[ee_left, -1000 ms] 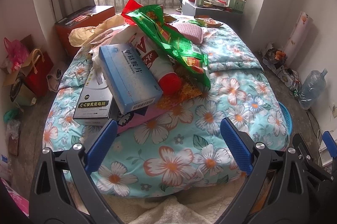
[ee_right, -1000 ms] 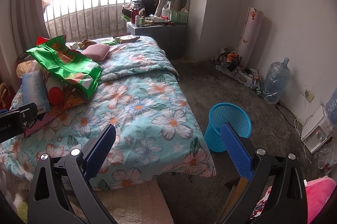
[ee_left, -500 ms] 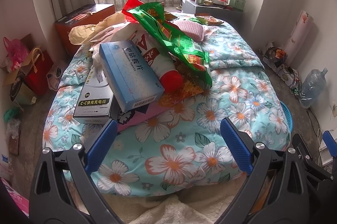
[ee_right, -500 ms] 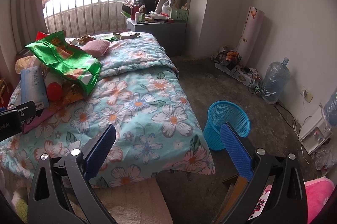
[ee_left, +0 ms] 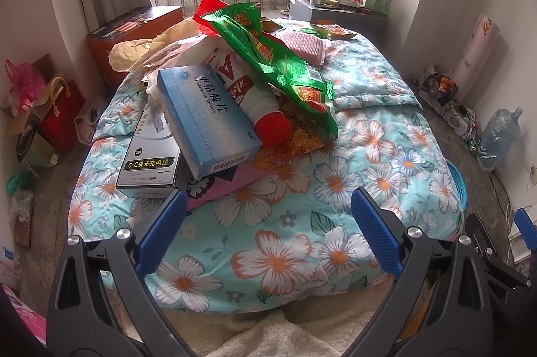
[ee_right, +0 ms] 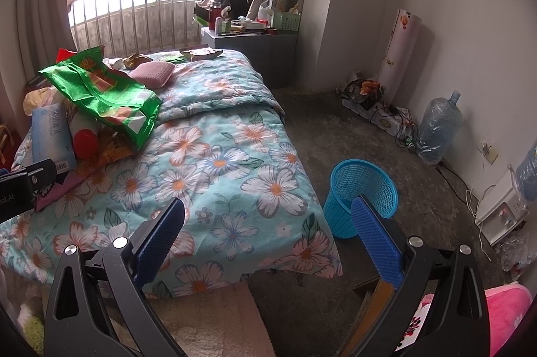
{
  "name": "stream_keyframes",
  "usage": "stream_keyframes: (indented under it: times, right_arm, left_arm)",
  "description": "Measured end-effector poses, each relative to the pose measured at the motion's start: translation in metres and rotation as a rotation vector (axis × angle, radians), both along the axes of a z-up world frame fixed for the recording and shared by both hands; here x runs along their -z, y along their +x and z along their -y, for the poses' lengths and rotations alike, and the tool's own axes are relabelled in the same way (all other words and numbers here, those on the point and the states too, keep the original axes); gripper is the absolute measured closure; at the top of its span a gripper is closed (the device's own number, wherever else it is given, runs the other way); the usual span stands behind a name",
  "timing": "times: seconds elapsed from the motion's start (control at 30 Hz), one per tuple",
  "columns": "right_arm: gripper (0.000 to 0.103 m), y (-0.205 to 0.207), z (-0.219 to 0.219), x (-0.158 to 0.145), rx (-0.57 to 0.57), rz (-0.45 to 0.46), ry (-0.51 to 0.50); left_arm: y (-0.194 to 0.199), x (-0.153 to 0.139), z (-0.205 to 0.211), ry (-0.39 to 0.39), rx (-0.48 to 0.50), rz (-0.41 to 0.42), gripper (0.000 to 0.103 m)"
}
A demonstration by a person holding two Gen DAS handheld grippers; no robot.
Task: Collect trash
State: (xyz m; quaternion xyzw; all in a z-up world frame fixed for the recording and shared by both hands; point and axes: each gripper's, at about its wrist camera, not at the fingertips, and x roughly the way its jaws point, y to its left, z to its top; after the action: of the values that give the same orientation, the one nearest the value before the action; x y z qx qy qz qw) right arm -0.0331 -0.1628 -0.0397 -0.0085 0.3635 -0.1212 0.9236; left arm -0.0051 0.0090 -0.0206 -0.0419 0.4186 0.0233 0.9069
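A heap of trash lies on the left side of the floral bed: a blue tablet box, a grey cable box, a white bottle with a red cap, a green snack bag and crumpled yellow paper. My left gripper hovers open over the bed's near edge, just short of the pile. The right gripper is open too, above the bed's near right corner. A blue mesh bin stands on the floor beside the bed, right behind the right fingertip. The green bag also shows in the right wrist view.
A grey nightstand crowded with bottles stands at the bed's head by the window railing. A water jug and a power strip with cables line the right wall. Bags and a red-brown box sit left of the bed.
Both grippers have crept slightly forward toward the bed; the pile looms a little larger in the left view. Both stay open.
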Motion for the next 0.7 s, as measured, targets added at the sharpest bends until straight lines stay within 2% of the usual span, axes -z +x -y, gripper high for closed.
stream_keyframes:
  times: [0.5, 0.7]
  right_arm:
    - [0.006, 0.0, 0.001, 0.0, 0.0, -0.002, 0.005]
    - [0.006, 0.003, 0.002, -0.001, -0.016, 0.022, 0.027]
  left_arm:
    - [0.0, 0.001, 0.0, 0.003, -0.001, -0.003, 0.009]
    - [0.0, 0.007, -0.015, 0.0, 0.005, 0.004, 0.009]
